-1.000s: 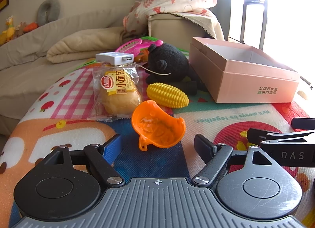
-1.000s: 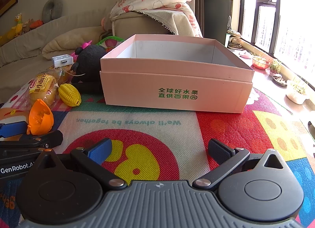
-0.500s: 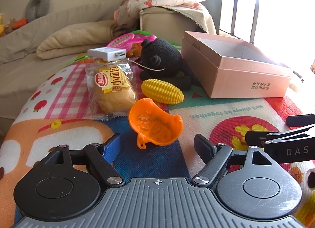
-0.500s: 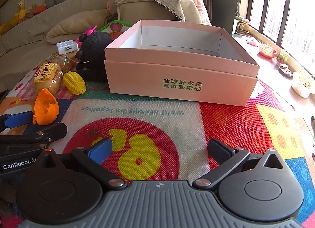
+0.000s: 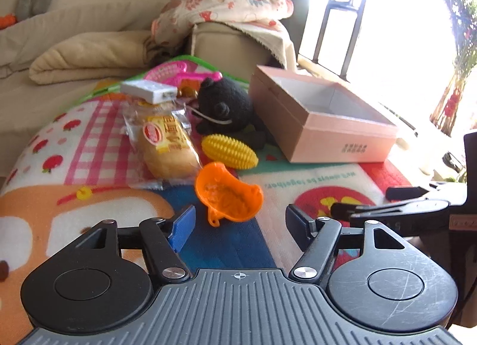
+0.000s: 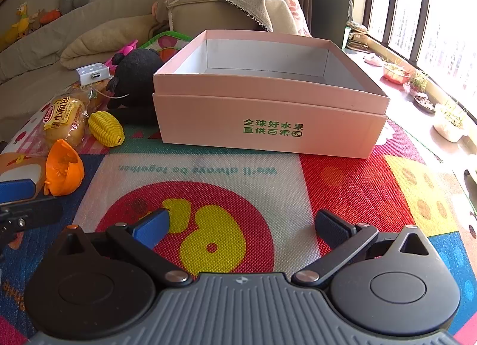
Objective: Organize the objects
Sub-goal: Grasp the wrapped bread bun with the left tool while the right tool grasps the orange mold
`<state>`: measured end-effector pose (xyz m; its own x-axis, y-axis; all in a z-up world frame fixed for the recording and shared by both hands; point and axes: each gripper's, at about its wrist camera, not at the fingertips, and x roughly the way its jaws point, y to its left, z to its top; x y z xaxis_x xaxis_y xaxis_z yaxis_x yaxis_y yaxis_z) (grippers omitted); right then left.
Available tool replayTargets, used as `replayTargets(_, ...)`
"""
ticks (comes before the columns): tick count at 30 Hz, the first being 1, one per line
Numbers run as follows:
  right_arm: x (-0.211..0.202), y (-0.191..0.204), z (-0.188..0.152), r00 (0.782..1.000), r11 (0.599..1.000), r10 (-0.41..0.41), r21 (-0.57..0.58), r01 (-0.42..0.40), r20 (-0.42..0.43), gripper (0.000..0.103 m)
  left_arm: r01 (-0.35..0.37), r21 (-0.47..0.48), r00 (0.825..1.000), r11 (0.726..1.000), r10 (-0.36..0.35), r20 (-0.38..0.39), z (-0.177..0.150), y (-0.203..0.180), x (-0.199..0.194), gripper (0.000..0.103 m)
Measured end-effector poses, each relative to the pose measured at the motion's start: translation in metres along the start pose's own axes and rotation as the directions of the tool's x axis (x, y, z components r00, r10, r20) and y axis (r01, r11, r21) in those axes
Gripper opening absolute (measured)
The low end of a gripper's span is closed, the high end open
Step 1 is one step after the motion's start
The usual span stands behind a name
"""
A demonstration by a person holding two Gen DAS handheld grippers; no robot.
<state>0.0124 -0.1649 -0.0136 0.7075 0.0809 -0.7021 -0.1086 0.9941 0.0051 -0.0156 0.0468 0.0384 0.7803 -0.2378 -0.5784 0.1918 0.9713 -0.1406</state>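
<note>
An orange plastic shell (image 5: 229, 196) lies on the play mat just beyond the tips of my left gripper (image 5: 240, 222). Its jaws are closing, and the pads do not touch the shell. Behind it lie a yellow toy corn (image 5: 229, 151), a packet of bread (image 5: 167, 145), a black plush toy (image 5: 223, 106) and a small white device (image 5: 147, 90). The empty pink box (image 6: 268, 124) stands ahead of my right gripper (image 6: 241, 225), which is open over the mat with nothing between its fingers. The right wrist view shows the shell (image 6: 64, 169) at the left.
A pink toy racket (image 5: 173, 72) lies behind the plush. A sofa with a folded blanket (image 5: 86, 58) borders the mat at the back and left. A windowsill with potted plants (image 6: 447, 118) runs along the right. The mat (image 6: 238, 172) before the box is bare.
My left gripper's jaws have narrowed a little and its view has swung right, with the shell still just ahead of the tips. The right wrist view has tilted down a little towards the box.
</note>
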Motion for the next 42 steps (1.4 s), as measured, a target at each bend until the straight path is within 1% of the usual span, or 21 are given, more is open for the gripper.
replayTargets(2, 0.000, 0.001, 0.001, 1.000, 1.000, -0.001, -0.006, 0.001, -0.001, 0.103, -0.060, -0.002, 0.993, 0.998, 0.060, 0.100, 0.016, 0.005, -0.008, 0.073)
replayTargets(4, 0.000, 0.003, 0.003, 1.000, 1.000, -0.003, -0.018, 0.003, -0.005, 0.103, -0.094, -0.020, 0.987, 0.995, 0.096, 0.128, 0.033, 0.015, 0.002, 0.073)
replayTargets(7, -0.004, 0.009, 0.007, 0.999, 0.998, 0.042, -0.050, -0.042, -0.007, 0.103, -0.137, -0.034, 0.989, 0.990, 0.139, 0.050, 0.051, 0.029, 0.037, 0.073)
replayTargets(9, -0.016, 0.015, 0.006, 0.994, 0.993, 0.104, -0.057, -0.102, 0.028, 0.103, -0.172, -0.038, 0.985, 0.984, 0.172, 0.003, 0.054, 0.037, 0.058, 0.073)
replayTargets(11, -0.033, 0.026, 0.004, 0.982, 0.980, 0.171, -0.116, -0.161, 0.076, 0.103, -0.184, -0.040, 0.983, 0.982, 0.183, -0.022, 0.053, 0.043, 0.072, 0.073)
replayTargets(13, -0.046, 0.043, 0.001, 0.968, 0.959, 0.221, -0.208, -0.194, 0.117, 0.103, -0.179, -0.036, 0.984, 0.983, 0.178, -0.029, 0.053, 0.047, 0.079, 0.067)
replayTargets(15, -0.051, 0.062, 0.000, 0.957, 0.934, 0.260, -0.286, -0.215, 0.128, 0.103, -0.157, -0.037, 0.987, 0.987, 0.157, -0.021, 0.052, 0.053, 0.078, 0.060)
replayTargets(20, -0.033, 0.107, 0.002, 0.944, 0.894, 0.314, -0.367, -0.259, 0.099, 0.103, -0.092, -0.099, 0.996, 0.991, 0.091, -0.021, 0.043, 0.068, 0.052, 0.057)
replayTargets(23, -0.019, 0.126, 0.009, 0.944, 0.891, 0.313, -0.375, -0.255, 0.102, 0.103, -0.045, -0.107, 0.999, 0.993, 0.043, -0.016, 0.038, 0.073, 0.032, 0.056)
replayTargets(24, -0.015, 0.129, 0.011, 0.947, 0.893, 0.307, -0.373, -0.252, 0.095, 0.100, -0.032, -0.104, 0.999, 0.994, 0.031, -0.013, 0.036, 0.073, 0.025, 0.056)
replayTargets(26, -0.004, 0.136, 0.018, 0.956, 0.894, 0.290, -0.369, -0.253, 0.047, 0.079, -0.020, -0.099, 1.000, 0.995, 0.019, -0.004, 0.034, 0.073, 0.011, 0.056)
replayTargets(27, -0.003, 0.135, 0.020, 0.957, 0.895, 0.289, -0.361, -0.262, 0.020, 0.071, -0.015, -0.097, 1.000, 0.995, 0.015, -0.002, 0.033, 0.074, 0.005, 0.056)
replayTargets(28, -0.004, 0.131, 0.021, 0.955, 0.894, 0.297, -0.352, -0.279, -0.002, 0.051, -0.011, -0.093, 1.000, 0.996, 0.011, -0.001, 0.032, 0.074, -0.001, 0.056)
replayTargets(29, -0.009, 0.124, 0.021, 0.952, 0.894, 0.305, -0.341, -0.292, -0.015, 0.037, -0.007, -0.085, 1.000, 0.996, 0.007, -0.001, 0.030, 0.073, -0.007, 0.056)
replayTargets(34, -0.050, 0.071, 0.015, 0.951, 0.918, 0.307, -0.280, -0.282, 0.046, 0.028, 0.042, -0.010, 0.999, 0.999, -0.042, -0.006, 0.023, 0.055, -0.026, 0.056)
replayTargets(37, -0.067, 0.048, 0.013, 0.949, 0.928, 0.302, -0.255, -0.271, 0.090, 0.028, 0.050, -0.016, 0.999, 0.999, -0.050, 0.015, 0.024, 0.046, -0.033, 0.056)
replayTargets(38, -0.069, 0.045, 0.012, 0.944, 0.925, 0.313, -0.258, -0.278, 0.106, 0.031, 0.046, -0.031, 0.999, 0.998, -0.045, 0.029, 0.026, 0.046, -0.037, 0.056)
replayTargets(39, -0.068, 0.045, 0.011, 0.938, 0.919, 0.330, -0.263, -0.293, 0.109, 0.037, 0.038, -0.045, 0.998, 0.998, -0.036, 0.042, 0.027, 0.046, -0.041, 0.056)
replayTargets(40, -0.064, 0.048, 0.013, 0.929, 0.911, 0.353, -0.265, -0.316, 0.108, 0.061, 0.027, -0.055, 0.998, 0.998, -0.024, 0.055, 0.029, 0.048, -0.045, 0.056)
replayTargets(41, -0.059, 0.054, 0.014, 0.923, 0.906, 0.369, -0.264, -0.330, 0.113, 0.078, 0.013, -0.060, 0.998, 0.998, -0.009, 0.066, 0.031, 0.050, -0.050, 0.056)
replayTargets(42, -0.054, 0.062, 0.015, 0.920, 0.902, 0.378, -0.267, -0.339, 0.108, 0.079, -0.001, -0.063, 0.997, 0.998, 0.005, 0.075, 0.032, 0.052, -0.055, 0.056)
